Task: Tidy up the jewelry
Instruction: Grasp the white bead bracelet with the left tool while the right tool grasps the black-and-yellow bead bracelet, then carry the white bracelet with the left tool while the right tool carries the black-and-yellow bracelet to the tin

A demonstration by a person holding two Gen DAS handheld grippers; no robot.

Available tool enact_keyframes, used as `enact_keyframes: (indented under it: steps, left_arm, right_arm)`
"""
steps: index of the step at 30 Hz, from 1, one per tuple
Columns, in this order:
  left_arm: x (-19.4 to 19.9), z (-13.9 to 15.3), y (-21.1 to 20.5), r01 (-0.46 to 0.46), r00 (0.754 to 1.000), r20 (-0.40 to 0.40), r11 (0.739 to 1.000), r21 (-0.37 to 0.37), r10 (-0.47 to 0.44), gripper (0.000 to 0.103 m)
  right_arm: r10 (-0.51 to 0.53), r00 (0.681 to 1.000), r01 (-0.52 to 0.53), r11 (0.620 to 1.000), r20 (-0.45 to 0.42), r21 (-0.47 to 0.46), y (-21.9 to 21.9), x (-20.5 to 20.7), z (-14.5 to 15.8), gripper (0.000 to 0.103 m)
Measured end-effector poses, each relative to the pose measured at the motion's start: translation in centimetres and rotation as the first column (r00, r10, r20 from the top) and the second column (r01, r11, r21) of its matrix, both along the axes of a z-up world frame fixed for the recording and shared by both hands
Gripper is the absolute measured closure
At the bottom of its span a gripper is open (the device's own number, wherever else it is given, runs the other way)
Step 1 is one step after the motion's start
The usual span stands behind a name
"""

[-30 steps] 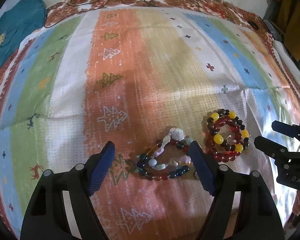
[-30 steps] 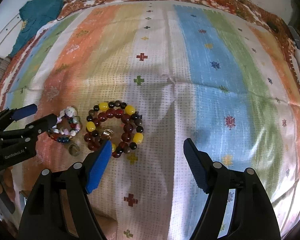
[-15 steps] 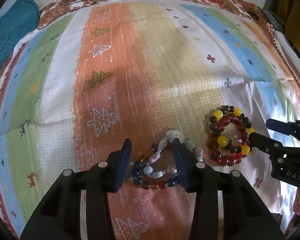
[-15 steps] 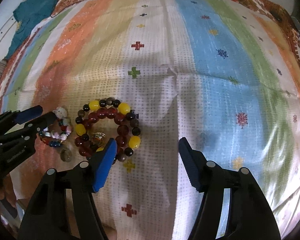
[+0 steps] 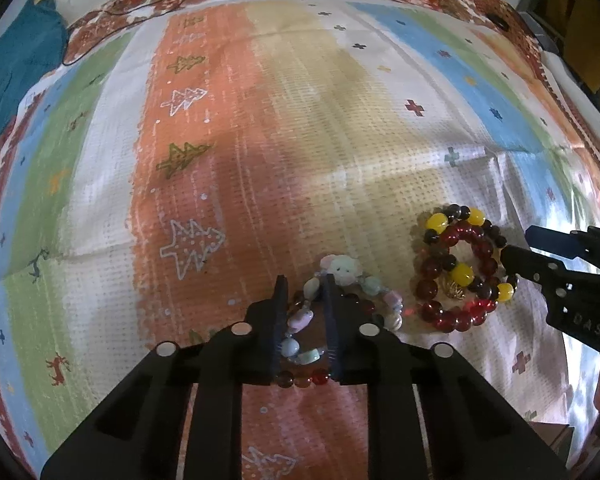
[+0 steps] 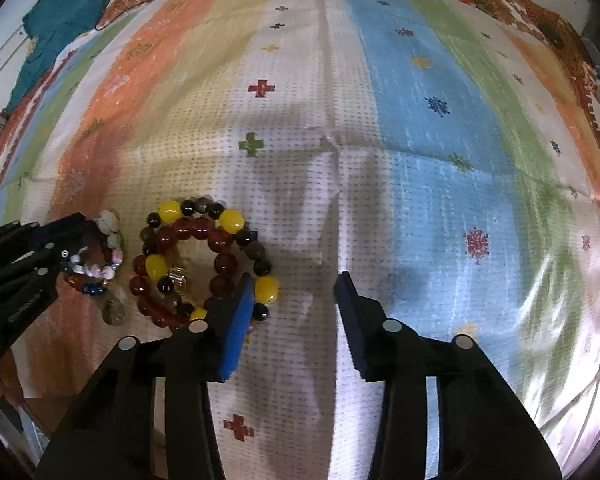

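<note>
Beads of two kinds lie on a woven, striped bedspread with a dotted weave and printed trees and crosses. The pastel bracelet, made of irregular pale stones, a fuzzy white charm and small dark red rounds, sits at the lower centre of the left wrist view. The left tongs are closing around one strand of it, their dark pads nearly together with pale beads squeezed between them. Just right of it lies the red and yellow bracelet, glossy translucent red spheres with opaque yellow and black ones and a small gold charm inside the coil. The right tongs are closing too; the blue left pad lies over that bracelet's lower right edge, the other pad over bare cloth, so nothing is gripped.

A second ago both tongs stood wide apart, the left pair straddling the whole pastel bracelet. Both bracelets lie where they were.
</note>
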State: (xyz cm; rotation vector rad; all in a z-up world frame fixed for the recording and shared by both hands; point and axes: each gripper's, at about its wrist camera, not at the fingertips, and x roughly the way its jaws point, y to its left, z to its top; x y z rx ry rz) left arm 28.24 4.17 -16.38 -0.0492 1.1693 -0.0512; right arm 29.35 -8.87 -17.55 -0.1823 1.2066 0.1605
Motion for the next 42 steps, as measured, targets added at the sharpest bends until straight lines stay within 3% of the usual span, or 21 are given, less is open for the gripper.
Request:
enact_keyframes:
  steps: [5,7,11,22,26,32,42]
  left_arm:
    - [0.0,-0.1,-0.3,0.012,1.0,0.001,1.0,0.012,-0.012,0.092]
    - [0.1,0.0,-0.3,0.01,1.0,0.005,1.0,0.012,-0.01,0.095]
    - [0.2,0.3,-0.4,0.004,1.0,0.002,1.0,0.016,-0.004,0.095]
    - [-0.5,3.0,-0.4,-0.001,0.999,0.041,1.0,0.025,0.0,0.095]
    - [-0.9,3.9,-0.4,-0.003,0.999,0.047,1.0,-0.029,0.004,0.095]
    - [-1.8,5.3,-1.1,0.008,0.997,0.078,1.0,-0.001,-0.008,0.095]
    - [-4.0,7.0,-1.2,-0.013,0.994,0.106,1.0,0.01,0.012,0.095]
  right_arm:
    - [0.015,1.0,-0.014,0.999,0.013,-0.035,0.2,-0.3,-0.2,0.066]
    - [0.014,1.0,-0.012,0.998,0.025,-0.064,0.0,-0.3,-0.2,0.078]
    - [0.016,0.999,-0.013,0.997,0.04,-0.073,-0.5,-0.3,0.3,0.09]
    - [0.071,0.992,-0.067,0.997,0.102,-0.042,0.4,-1.7,3.1,0.091]
    - [0.081,0.988,-0.079,0.997,0.13,-0.021,0.7,-2.1,4.3,0.091]
    - [0.079,0.974,-0.084,0.996,0.212,0.014,1.2,-3.4,6.5,0.091]
    - [0.099,0.961,-0.119,0.991,0.258,0.063,2.0,-5.3,8.7,0.091]
